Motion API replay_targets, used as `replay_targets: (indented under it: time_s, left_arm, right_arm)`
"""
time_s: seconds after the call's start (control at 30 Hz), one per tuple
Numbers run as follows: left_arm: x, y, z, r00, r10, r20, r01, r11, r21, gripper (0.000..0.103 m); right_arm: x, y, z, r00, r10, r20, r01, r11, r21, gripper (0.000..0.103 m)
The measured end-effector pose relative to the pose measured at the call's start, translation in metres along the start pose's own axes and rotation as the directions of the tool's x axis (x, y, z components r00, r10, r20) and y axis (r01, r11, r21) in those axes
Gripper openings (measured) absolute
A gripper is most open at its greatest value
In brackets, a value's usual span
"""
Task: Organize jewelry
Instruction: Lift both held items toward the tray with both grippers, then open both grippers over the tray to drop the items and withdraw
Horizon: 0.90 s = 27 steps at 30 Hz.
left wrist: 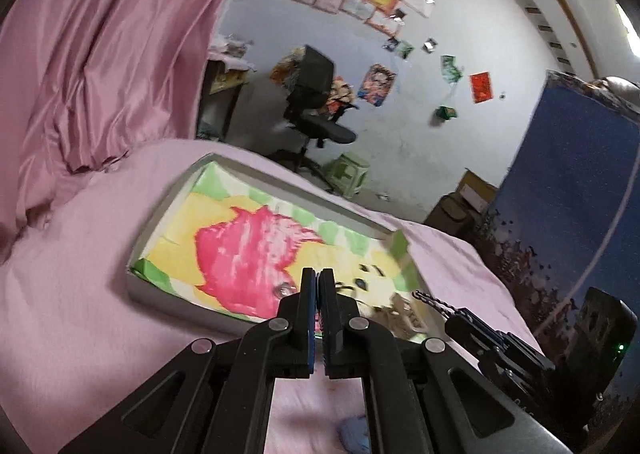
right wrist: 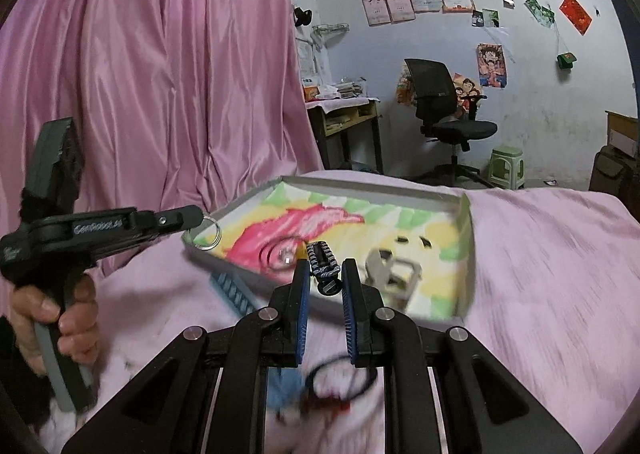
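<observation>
A shallow grey tray [left wrist: 256, 170] [right wrist: 360, 184] with a pink, yellow and green painted lining lies on the pink bedsheet. My left gripper [left wrist: 318, 274] [right wrist: 202, 216] is shut; in the right wrist view a thin silver hoop [right wrist: 212, 232] hangs from its tip over the tray's left corner. My right gripper [right wrist: 325, 274] [left wrist: 456, 316] is shut on a black, blue and white braided bracelet [right wrist: 322, 258] [left wrist: 434, 300] above the tray's near edge. In the tray lie a small stone ring [right wrist: 286, 254] [left wrist: 284, 288], a beige clasp [right wrist: 394, 274] and small dark pieces [right wrist: 400, 240].
On the sheet in front of the tray lie a blue comb-like clip [right wrist: 234, 290], a blurred black cord loop [right wrist: 340, 374] and a blue item [left wrist: 354, 434]. A pink curtain [right wrist: 160, 74] hangs on the left. Behind the bed stand an office chair [right wrist: 440, 106] and a green stool [right wrist: 506, 166].
</observation>
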<state>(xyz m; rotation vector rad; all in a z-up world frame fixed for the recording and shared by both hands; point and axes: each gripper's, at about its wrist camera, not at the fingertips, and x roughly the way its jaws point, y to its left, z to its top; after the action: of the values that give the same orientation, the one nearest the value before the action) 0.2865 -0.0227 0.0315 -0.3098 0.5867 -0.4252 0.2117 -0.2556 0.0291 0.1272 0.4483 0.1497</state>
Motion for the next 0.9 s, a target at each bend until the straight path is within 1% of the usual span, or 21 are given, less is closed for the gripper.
replay_targets:
  time_s: [0.1, 0.17, 0.23, 0.4, 0.57, 0.67, 0.83, 0.87, 0.9]
  left_arm:
    - [0.013, 0.010, 0.001, 1.000, 0.014, -0.011, -0.014, 0.999, -0.034, 0.003]
    - [0.020, 0.013, 0.000, 1.000, 0.018, -0.010, -0.019, 0.999, -0.039, 0.003]
    - [0.031, 0.015, -0.003, 0.999, 0.031, -0.028, -0.032, 0.999, -0.036, 0.003]
    - [0.048, 0.023, -0.011, 0.997, 0.048, -0.068, -0.052, 0.997, -0.055, 0.003]
    - [0.056, 0.028, -0.016, 0.991, 0.077, -0.113, -0.084, 0.995, -0.058, 0.003]
    - [0.057, 0.030, -0.016, 0.990, 0.075, -0.121, -0.083, 0.994, -0.066, 0.003]
    - [0.055, 0.025, -0.015, 0.988, 0.089, -0.127, -0.095, 0.995, -0.042, 0.004]
    - [0.055, 0.024, -0.015, 0.988, 0.084, -0.129, -0.090, 0.995, -0.037, 0.006]
    - [0.054, 0.023, -0.015, 0.989, 0.075, -0.130, -0.080, 0.996, -0.032, 0.012]
  right_arm:
    - [0.028, 0.001, 0.005, 0.999, 0.001, -0.042, -0.001, 1.000, 0.008, 0.014]
    - [0.042, 0.001, 0.002, 0.997, -0.006, -0.076, 0.006, 1.000, 0.003, 0.014]
    - [0.053, -0.001, -0.002, 0.994, -0.017, -0.110, 0.018, 1.000, 0.008, 0.014]
    - [0.069, -0.008, -0.007, 0.989, -0.028, -0.148, 0.033, 0.999, 0.035, 0.014]
    - [0.085, -0.007, -0.015, 0.976, -0.043, -0.212, 0.049, 0.999, 0.023, 0.014]
    - [0.085, -0.008, -0.016, 0.976, -0.047, -0.214, 0.053, 0.998, 0.022, 0.014]
    - [0.083, -0.010, -0.015, 0.976, -0.049, -0.212, 0.055, 0.998, 0.024, 0.014]
    - [0.082, -0.010, -0.015, 0.976, -0.049, -0.210, 0.054, 0.998, 0.022, 0.014]
    - [0.083, -0.010, -0.015, 0.977, -0.049, -0.209, 0.055, 0.998, 0.024, 0.015]
